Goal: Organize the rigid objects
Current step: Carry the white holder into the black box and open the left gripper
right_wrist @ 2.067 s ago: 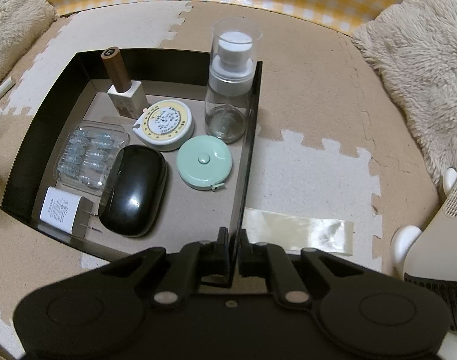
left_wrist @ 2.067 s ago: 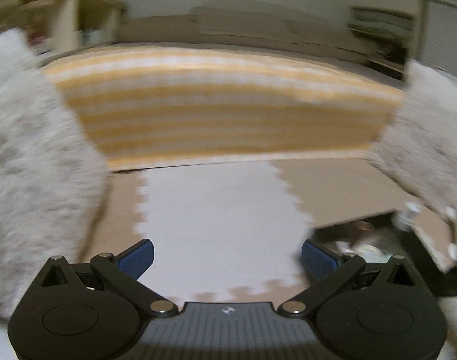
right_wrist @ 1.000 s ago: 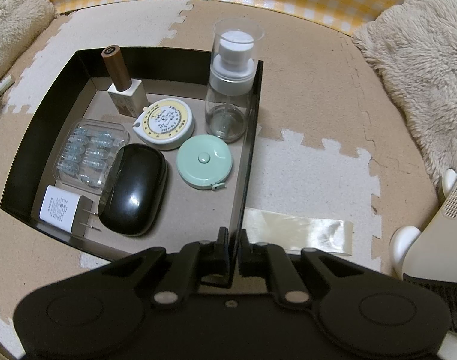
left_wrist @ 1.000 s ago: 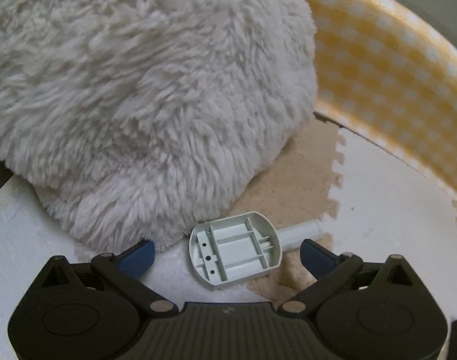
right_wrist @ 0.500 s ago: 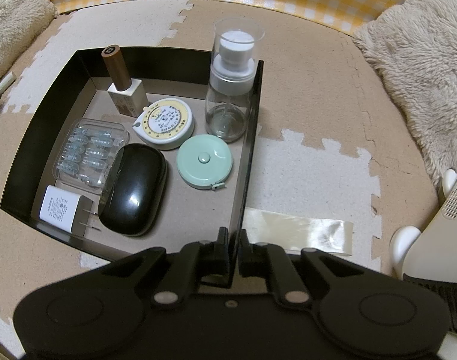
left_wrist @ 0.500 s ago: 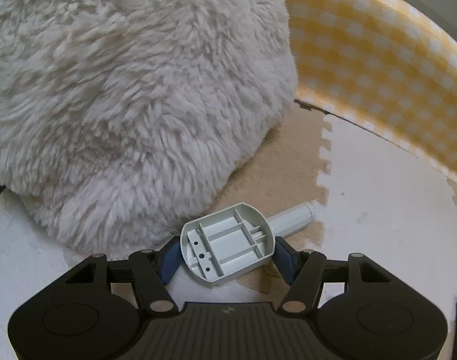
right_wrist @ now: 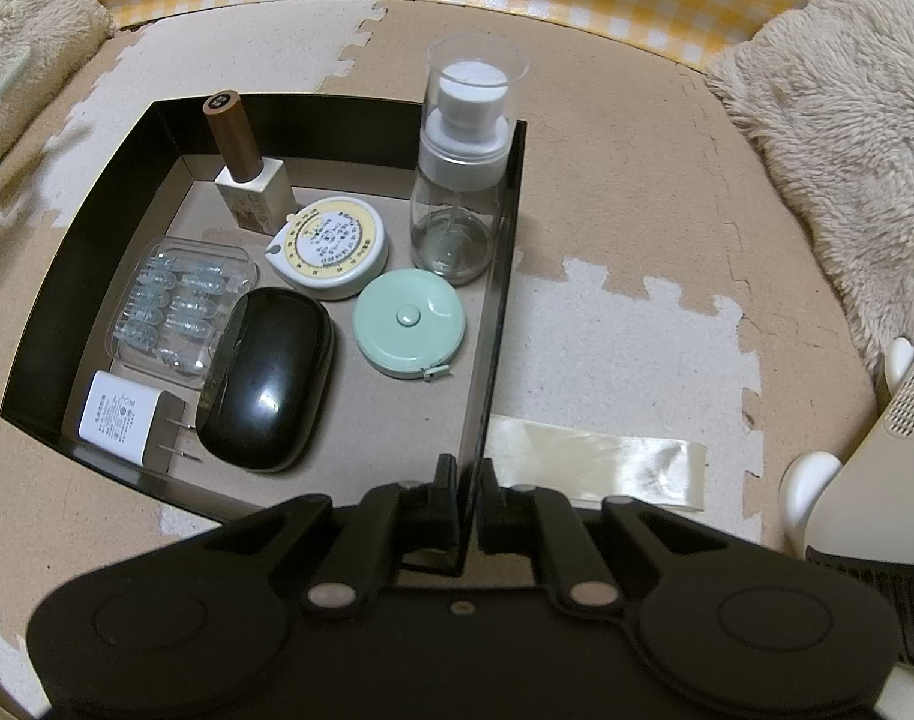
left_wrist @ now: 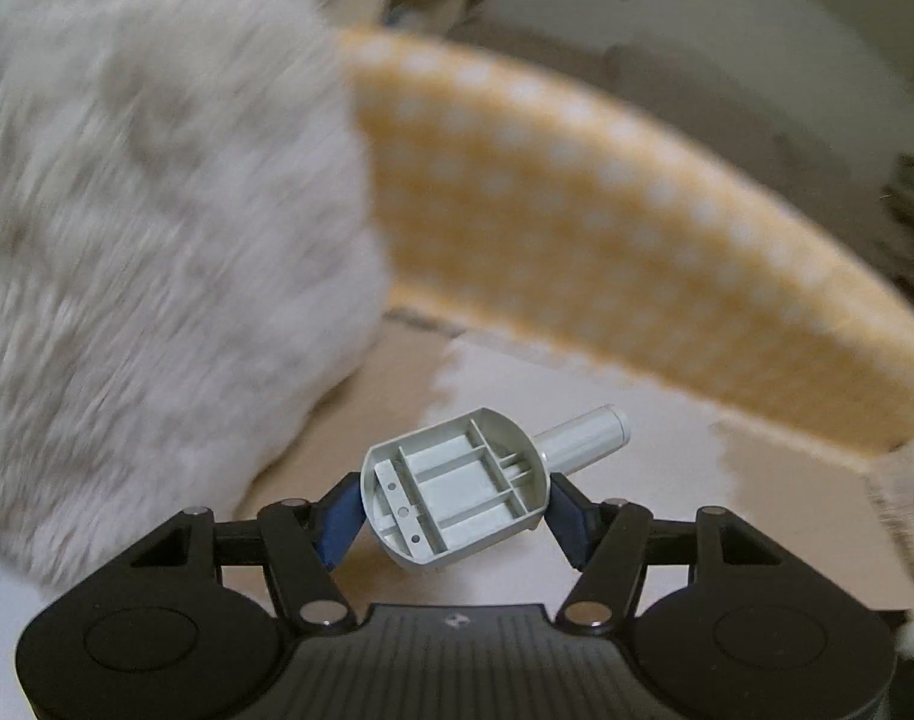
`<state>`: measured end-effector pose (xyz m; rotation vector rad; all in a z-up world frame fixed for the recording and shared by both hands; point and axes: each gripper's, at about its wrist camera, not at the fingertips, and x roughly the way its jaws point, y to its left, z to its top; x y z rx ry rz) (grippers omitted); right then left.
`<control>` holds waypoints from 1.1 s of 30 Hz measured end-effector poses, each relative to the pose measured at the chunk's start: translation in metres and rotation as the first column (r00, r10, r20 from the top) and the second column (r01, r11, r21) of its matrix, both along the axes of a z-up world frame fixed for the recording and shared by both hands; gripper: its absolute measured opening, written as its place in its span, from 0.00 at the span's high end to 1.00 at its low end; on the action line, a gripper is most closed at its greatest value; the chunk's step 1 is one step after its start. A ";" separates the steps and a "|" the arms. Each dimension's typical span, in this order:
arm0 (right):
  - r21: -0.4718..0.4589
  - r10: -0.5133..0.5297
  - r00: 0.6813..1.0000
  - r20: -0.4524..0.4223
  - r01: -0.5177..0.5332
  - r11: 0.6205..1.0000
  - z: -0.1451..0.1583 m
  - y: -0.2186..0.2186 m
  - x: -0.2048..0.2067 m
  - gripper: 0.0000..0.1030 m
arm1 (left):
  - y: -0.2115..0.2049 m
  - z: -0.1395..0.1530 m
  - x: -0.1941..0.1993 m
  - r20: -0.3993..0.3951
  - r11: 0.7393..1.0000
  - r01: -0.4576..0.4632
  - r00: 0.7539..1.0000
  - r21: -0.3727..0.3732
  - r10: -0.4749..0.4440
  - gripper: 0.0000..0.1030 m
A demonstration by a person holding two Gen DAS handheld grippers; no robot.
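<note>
The black tray (right_wrist: 505, 276) sits on the brown-and-white foam mat (right_wrist: 637, 192), and the right gripper (right_wrist: 464, 495) has its jaws pinched narrow on the tray's near right wall, most likely to keep the light box from sliding while pieces are dropped in. Inside, the rigid items are laid side by side instead of being stacked, so each has its own footprint: the tall spray bottle (right_wrist: 460, 180) stands in the far right corner against the wall, the brown-capped bottle (right_wrist: 246, 174) is upright at the far left, the black case (right_wrist: 264, 384) lies near the middle, the yellow-faced tape measure (right_wrist: 330, 246) and the green tape measure (right_wrist: 408, 324) rest beside each other, the clear blister pack (right_wrist: 180, 306) lies at the left, and the white plug adapter (right_wrist: 120, 417) fills the near left corner. Bare floor remains in the near right part of the tray, which looks like room for one more. The left gripper (left_wrist: 453, 504), off by the fluffy cushion (left_wrist: 156, 240), holds the grey plastic part (left_wrist: 457, 489) across its body, blue pads pressing both sides, clear of the mat, presumably to carry it to the tray.
</note>
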<state>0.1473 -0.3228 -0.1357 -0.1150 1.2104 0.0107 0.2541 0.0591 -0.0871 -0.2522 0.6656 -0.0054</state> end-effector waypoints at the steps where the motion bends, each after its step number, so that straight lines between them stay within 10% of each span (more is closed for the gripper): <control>1: 0.000 0.000 1.000 0.000 0.000 1.000 0.000 0.000 0.000 0.92 | -0.006 0.007 -0.002 0.018 1.000 0.023 1.000 -0.010 -0.022 0.37; 11: 0.000 0.000 1.000 0.000 0.000 1.000 0.000 0.000 0.000 0.92 | -0.082 0.031 -0.026 0.027 0.957 0.286 0.958 -0.054 -0.285 0.37; 25: -0.002 -0.001 1.000 -0.002 0.001 1.000 0.000 0.000 0.000 0.92 | -0.179 -0.007 -0.067 -0.132 0.811 0.584 0.802 -0.029 -0.582 0.37; 33: -0.005 0.001 1.000 -0.003 -0.001 1.000 0.000 0.000 0.000 0.92 | -0.198 -0.031 -0.065 -0.171 0.806 0.592 0.796 0.022 -0.580 0.37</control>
